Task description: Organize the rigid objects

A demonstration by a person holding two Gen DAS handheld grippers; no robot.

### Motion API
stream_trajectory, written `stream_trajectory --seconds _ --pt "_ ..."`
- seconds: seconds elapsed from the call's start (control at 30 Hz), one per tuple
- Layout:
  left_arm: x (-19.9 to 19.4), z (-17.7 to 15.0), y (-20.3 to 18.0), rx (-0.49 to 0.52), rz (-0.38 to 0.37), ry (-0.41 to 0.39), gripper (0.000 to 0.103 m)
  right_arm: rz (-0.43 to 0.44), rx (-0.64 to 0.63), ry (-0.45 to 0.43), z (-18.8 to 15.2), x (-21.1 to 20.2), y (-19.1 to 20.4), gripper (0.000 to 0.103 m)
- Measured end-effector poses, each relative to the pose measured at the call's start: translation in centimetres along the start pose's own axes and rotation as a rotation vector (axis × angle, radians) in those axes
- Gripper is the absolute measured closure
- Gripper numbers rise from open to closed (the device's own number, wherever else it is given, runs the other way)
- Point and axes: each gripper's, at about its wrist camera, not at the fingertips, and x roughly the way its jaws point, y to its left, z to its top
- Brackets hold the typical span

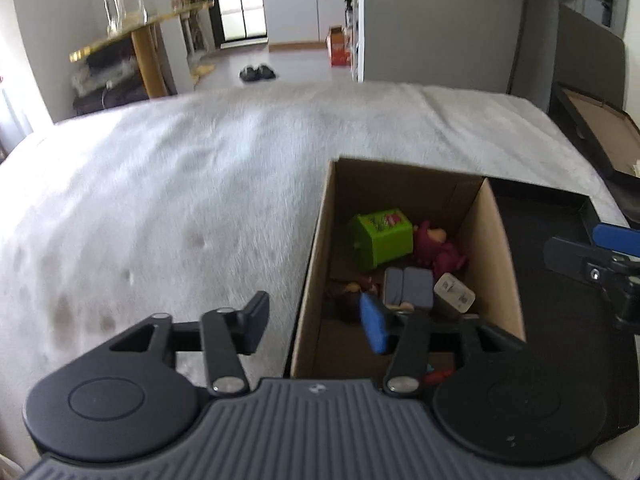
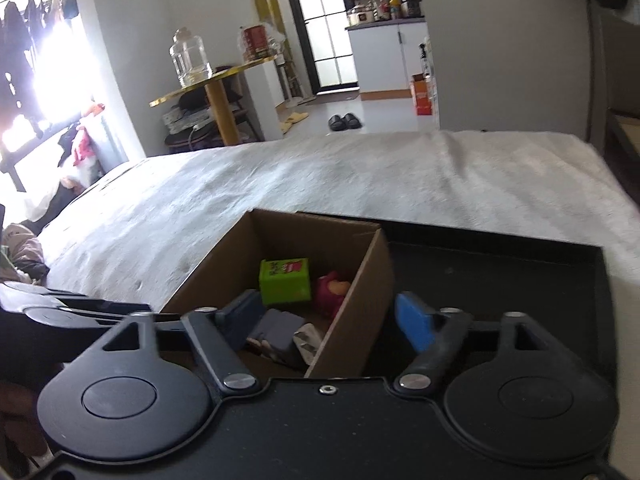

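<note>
An open cardboard box (image 1: pixel 316 248) (image 2: pixel 360 292) sits on the white bed cover beside a black tray (image 1: pixel 560 300) (image 2: pixel 500 272). Inside lie a green cube (image 1: pixel 384 240) (image 2: pixel 285 282), a magenta toy figure (image 1: pixel 438 252) (image 2: pixel 332 290), a grey block (image 1: pixel 410 288) (image 2: pixel 276 330), a white charger plug (image 1: pixel 454 294) (image 2: pixel 308 340) and other small items. My left gripper (image 1: pixel 314 322) is open and empty, straddling the box's left wall. My right gripper (image 2: pixel 328 320) is open and empty, straddling the box's right wall; it also shows at the right edge of the left wrist view (image 1: pixel 592 256).
The white bed cover (image 1: pixel 180 200) (image 2: pixel 360 176) spreads left and beyond the box. Past the bed stand a gold round table (image 2: pixel 212 80) with a glass jar (image 2: pixel 190 56), black slippers (image 2: pixel 345 121) on the floor, and a dark headboard (image 1: pixel 588 64) to the right.
</note>
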Motion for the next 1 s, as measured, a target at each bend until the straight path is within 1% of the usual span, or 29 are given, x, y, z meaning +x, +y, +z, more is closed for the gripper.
stream_trajectory --seconds 0.07,0.13,0.3,0.5,0.53,0.57,0.67,0.77,0.87,1.0 --pt "-0.9 0.2 0.1 0.004 -0.012 -0.008 0.049 -0.011 0.005 -0.006 0.2 -0.7 -0.3 0.01" --pt "-1.5 0.4 0.2 0.011 -0.022 -0.014 0.049 -0.019 0.009 -0.014 0.2 -1.5 -0.6 0.007" --pt "-3.2 0.6 0.4 0.006 -0.062 -0.034 0.049 -0.031 0.016 -0.026 0.2 -3.2 -1.3 0.007" --pt "-5.0 0.5 0.7 0.015 -0.083 -0.039 0.048 -0.048 0.025 -0.044 0.1 -5.4 -2.0 0.007" --pt "-5.3 0.5 0.8 0.016 -0.088 -0.042 0.046 -0.051 0.032 -0.044 0.1 -5.7 -2.1 0.004" --pt "-5.7 0.5 0.8 0.02 -0.092 -0.046 0.042 -0.052 0.039 -0.045 0.1 -6.0 -2.2 0.0" --pt "-6.8 0.4 0.9 0.033 -0.1 -0.059 0.03 -0.041 0.053 -0.052 0.0 -7.0 -2.4 0.0" --pt "-7.8 0.3 0.8 0.052 -0.118 -0.064 0.024 -0.034 0.06 -0.048 -0.1 -7.8 -2.5 0.0" --pt "-8.9 0.0 0.7 0.072 -0.155 -0.063 0.02 -0.025 0.069 -0.053 -0.2 -8.7 -2.6 0.0" --pt "-10.2 -0.3 0.6 0.091 -0.166 -0.069 0.016 -0.022 0.071 -0.052 -0.2 -9.7 -2.6 0.0"
